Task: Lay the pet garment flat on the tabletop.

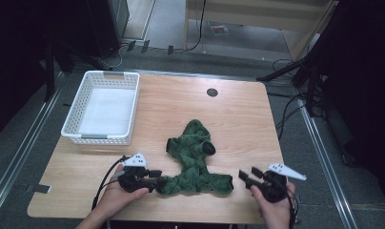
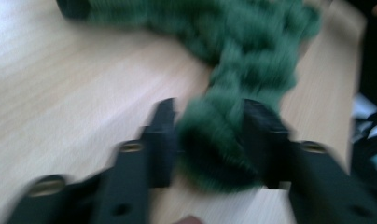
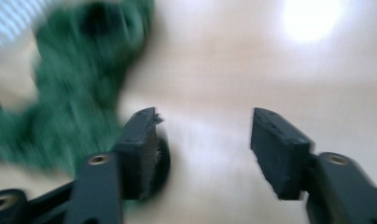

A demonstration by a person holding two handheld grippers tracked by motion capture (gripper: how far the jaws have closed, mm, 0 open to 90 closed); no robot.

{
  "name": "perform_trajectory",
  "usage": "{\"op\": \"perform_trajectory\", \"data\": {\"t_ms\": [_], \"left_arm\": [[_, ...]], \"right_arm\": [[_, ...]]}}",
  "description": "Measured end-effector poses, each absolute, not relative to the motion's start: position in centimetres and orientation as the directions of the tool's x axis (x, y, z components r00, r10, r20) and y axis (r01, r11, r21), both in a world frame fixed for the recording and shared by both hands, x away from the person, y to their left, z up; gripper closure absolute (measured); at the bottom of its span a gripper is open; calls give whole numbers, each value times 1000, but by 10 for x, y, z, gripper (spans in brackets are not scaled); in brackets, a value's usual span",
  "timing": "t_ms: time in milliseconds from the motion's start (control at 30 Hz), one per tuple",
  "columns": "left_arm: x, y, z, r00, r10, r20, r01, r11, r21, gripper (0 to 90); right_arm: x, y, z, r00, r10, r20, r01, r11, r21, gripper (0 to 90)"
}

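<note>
A: Where did the crumpled dark green knitted cloth [image 1: 196, 160] lie?

B: On the light wooden table [image 1: 248, 114], stretching from its middle toward the near edge, well apart from the white perforated plastic basket [image 1: 105, 107] at the far left corner.

A: And the left gripper [image 1: 152, 175]?

B: Near the front edge, its 2 jaws were clamped on the cloth's left end, with a green bunch pinched between them in the left gripper view.

A: The right gripper [image 1: 244, 179]?

B: Just beside the cloth's right end, jaws spread apart over bare wood, holding nothing.
</note>
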State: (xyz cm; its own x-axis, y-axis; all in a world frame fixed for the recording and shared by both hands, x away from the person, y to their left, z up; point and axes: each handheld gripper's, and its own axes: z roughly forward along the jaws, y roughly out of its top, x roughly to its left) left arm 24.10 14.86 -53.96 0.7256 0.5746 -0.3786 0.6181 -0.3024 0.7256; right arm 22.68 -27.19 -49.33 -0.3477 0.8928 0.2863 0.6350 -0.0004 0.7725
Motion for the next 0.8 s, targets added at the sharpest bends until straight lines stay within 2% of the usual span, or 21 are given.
{"op": "perform_trajectory", "data": {"t_ms": [33,67,100,133,167,200,233,267,300,367,400,467,533,567,600,633,667,700,733,767,800], "left_arm": [[245,149,-537,715,582,-388,622,-276,733,490],[249,149,-535,698,591,-406,631,-239,738,463],[258,145,-532,664,629,-404,636,-191,747,457],[258,145,-532,664,629,-404,636,-191,747,449],[267,137,-532,632,666,-396,645,-169,746,444],[267,137,-532,632,666,-396,645,-169,746,444],[271,133,-532,617,687,-385,650,-168,741,444],[275,127,-533,603,701,-381,657,-164,736,445],[278,123,-535,600,700,-388,661,-160,733,444],[282,114,-538,600,703,-382,665,-172,727,444],[283,110,-540,604,700,-381,664,-178,726,444],[281,104,-543,617,692,-376,664,-200,721,443],[277,98,-544,640,687,-345,644,-234,729,433],[277,98,-544,640,687,-345,644,-234,729,430],[275,98,-544,639,689,-342,640,-230,733,430],[274,98,-544,644,681,-349,639,-227,735,429],[273,99,-545,647,677,-352,635,-223,739,429],[273,99,-545,647,677,-352,635,-223,739,428],[272,99,-545,648,675,-352,635,-224,739,428],[272,99,-546,646,677,-354,636,-219,740,429],[272,99,-547,643,678,-356,638,-217,739,429]], "right_arm": [[227,-272,-493,-348,893,286,635,0,772,436],[244,-267,-472,-390,877,280,583,0,813,476],[258,-260,-462,-430,865,257,559,33,828,474],[258,-260,-462,-430,865,257,559,33,828,474],[291,-235,-449,-470,856,216,565,103,819,472],[310,-219,-446,-498,840,214,585,143,799,457],[310,-219,-446,-498,840,214,585,143,799,457],[329,-203,-446,-539,817,206,589,191,785,438],[370,-168,-453,-581,795,173,595,270,757,438],[383,-159,-458,-579,798,164,605,286,743,437],[420,-136,-477,-571,803,173,653,317,688,421],[430,-130,-484,-564,806,181,679,327,657,390],[457,-113,-512,-575,796,187,741,411,531,374],[457,-113,-512,-575,796,187,741,411,531,374],[461,-106,-519,-587,801,117,728,459,510,478],[461,-105,-519,-588,800,120,727,458,512,561],[461,-105,-518,-590,794,146,731,448,515,692],[461,-105,-518,-590,794,146,731,448,515,692],[460,-106,-517,-606,782,147,716,454,531,813],[458,-107,-514,-634,764,120,673,467,574,881],[458,-108,-512,-636,764,111,659,463,593,887]]}}
